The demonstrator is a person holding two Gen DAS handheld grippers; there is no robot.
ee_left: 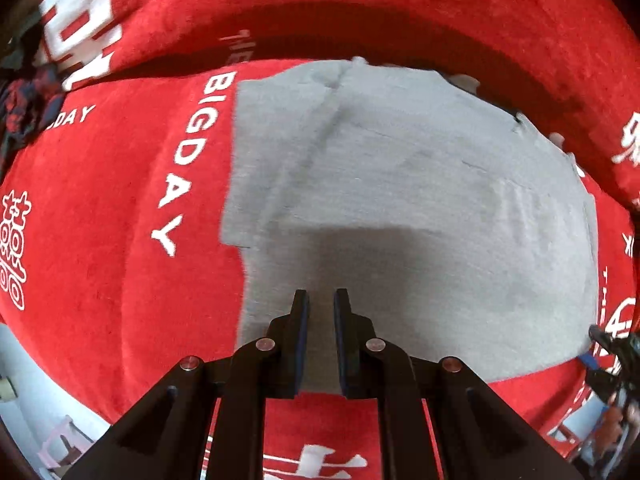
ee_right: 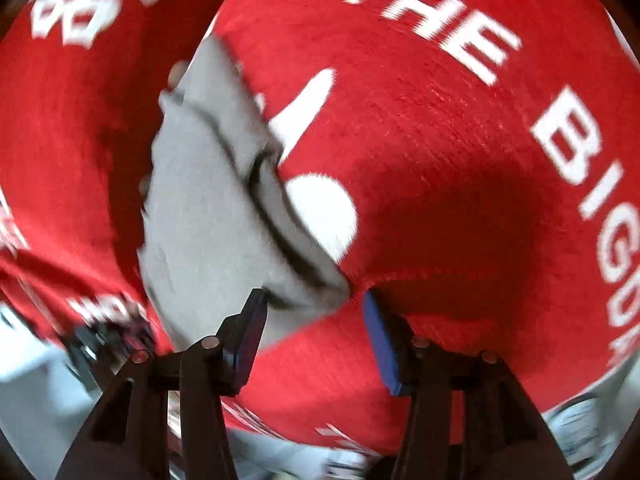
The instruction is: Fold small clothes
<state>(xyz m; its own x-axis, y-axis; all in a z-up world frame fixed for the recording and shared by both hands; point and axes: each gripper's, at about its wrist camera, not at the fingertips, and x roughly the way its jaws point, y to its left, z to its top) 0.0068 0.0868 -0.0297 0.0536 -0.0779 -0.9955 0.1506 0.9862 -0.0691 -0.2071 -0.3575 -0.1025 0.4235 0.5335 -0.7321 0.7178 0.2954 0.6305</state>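
Left gripper [ee_left: 321, 300]: jaws nearly closed, nothing between them, poised over the near edge of the grey garment [ee_left: 400, 184]. Garment lies folded flat on the red cloth [ee_left: 120, 200] with white lettering. Right gripper [ee_right: 314, 312]: jaws apart, empty, at the garment's corner.

The right gripper [ee_right: 314, 316] stands with its fingers [ee_right: 248, 336] apart, blue pads facing inward, nothing pressed between them; the left finger overlaps the near edge of the grey garment [ee_right: 208, 216], though contact cannot be confirmed through the blur. The garment lies folded in layers on the red cloth [ee_right: 440, 168], a dark seam running along its right edge; it partly covers a white printed mark. The cloth bears white lettering reading "THE BIG" at the right; a dark object at lower left is too blurred to identify.
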